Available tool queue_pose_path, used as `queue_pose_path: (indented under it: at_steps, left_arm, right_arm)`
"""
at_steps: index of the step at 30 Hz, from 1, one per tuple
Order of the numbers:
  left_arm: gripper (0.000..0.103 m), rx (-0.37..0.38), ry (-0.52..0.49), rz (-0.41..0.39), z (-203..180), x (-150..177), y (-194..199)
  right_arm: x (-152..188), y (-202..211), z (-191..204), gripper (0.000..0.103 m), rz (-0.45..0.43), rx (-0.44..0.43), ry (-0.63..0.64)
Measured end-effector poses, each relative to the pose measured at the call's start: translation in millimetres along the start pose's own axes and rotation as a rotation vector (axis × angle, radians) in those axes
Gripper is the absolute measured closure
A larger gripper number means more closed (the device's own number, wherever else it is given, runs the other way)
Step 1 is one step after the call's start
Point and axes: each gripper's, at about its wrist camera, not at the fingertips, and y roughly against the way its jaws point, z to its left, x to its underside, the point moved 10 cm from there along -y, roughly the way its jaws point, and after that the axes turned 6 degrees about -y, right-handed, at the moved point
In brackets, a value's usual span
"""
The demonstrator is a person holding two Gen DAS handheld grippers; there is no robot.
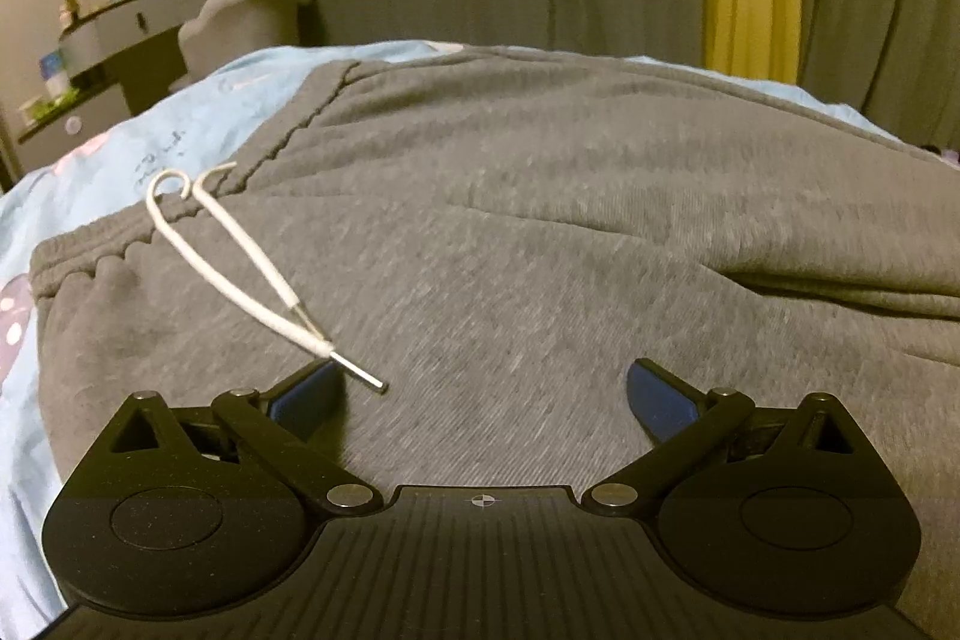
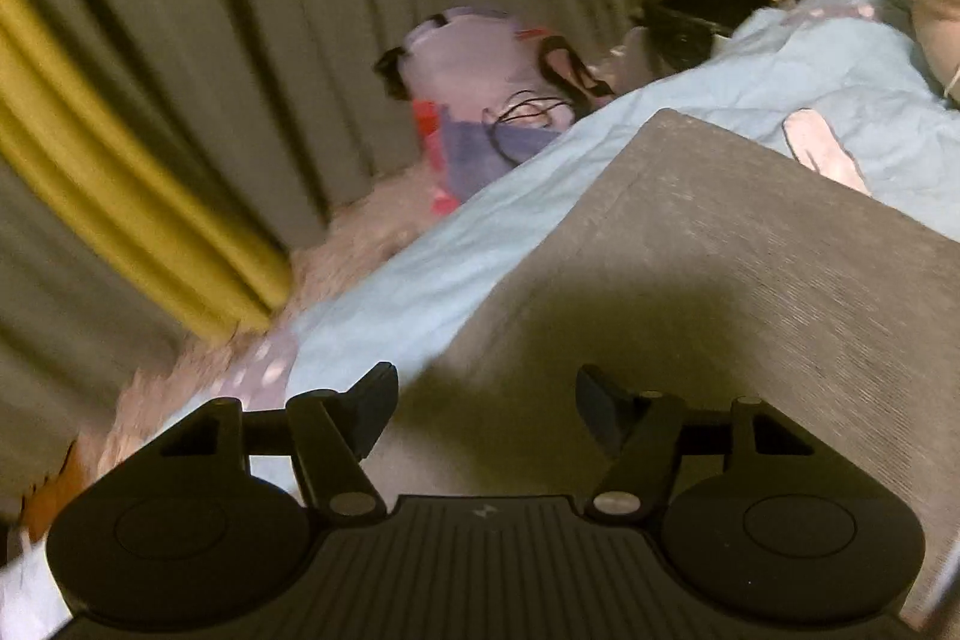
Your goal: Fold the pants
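1. The left claw (image 1: 483, 394) hangs low over the waist end of a pair of grey sweatpants (image 1: 540, 220). Its blue-tipped jaws stand wide apart, with nothing between them but the fabric below.
2. The right claw (image 2: 486, 400) is over the far end of the same sweatpants (image 2: 750, 280), near a squared-off corner of the cloth. Its black jaws are partly apart and empty. The view is blurred, so whether the tips touch the cloth cannot be told.
3. The sweatpants lie spread flat on a bed covered by a light blue sheet (image 1: 180, 124) with a pale printed pattern.
4. In the left wrist view, the gathered elastic waistband (image 1: 90, 256) sits at the left edge. A white drawstring (image 1: 240, 268) with metal tips trails loosely across the cloth, ending just beside the left claw's left jaw.
5. Soft ridges and a long shallow crease run across the fabric on the right side of that view.
6. Handling, as a judgement: the knit looks thick, soft and limp, light enough to lift. It will sag and drape, not hold a shape. It seems neither slippery nor fragile.
7. Good places to take hold appear to be the thick waistband and the corner under the right claw, pinching all layers together. The loose drawstring could snag or get pinched by mistake.
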Motion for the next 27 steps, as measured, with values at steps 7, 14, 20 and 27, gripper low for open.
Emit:
queue_pose_path:
  at_steps: [7, 14, 20, 27]
  left_arm:
    - [0.0, -0.033, 0.009, -0.022, -1, -1, -2]
    - [0.0, -0.037, 0.015, -0.023, -1, 0, -4]
    - [0.0, -0.019, 0.019, -0.025, 1, -1, -4]
    - [0.0, 0.016, 0.036, 0.009, 6, -1, 0]
  right_arm:
    - [-14, -25, 1, 0.047, -0.044, 0.101, 0.035]
    - [-18, 3, -20, 0.097, -0.086, 0.062, 0.066]
    - [0, 124, -62, 0.098, -0.252, -0.161, 0.149]
    - [106, 218, -193, 0.098, -0.229, -0.2, 0.098]
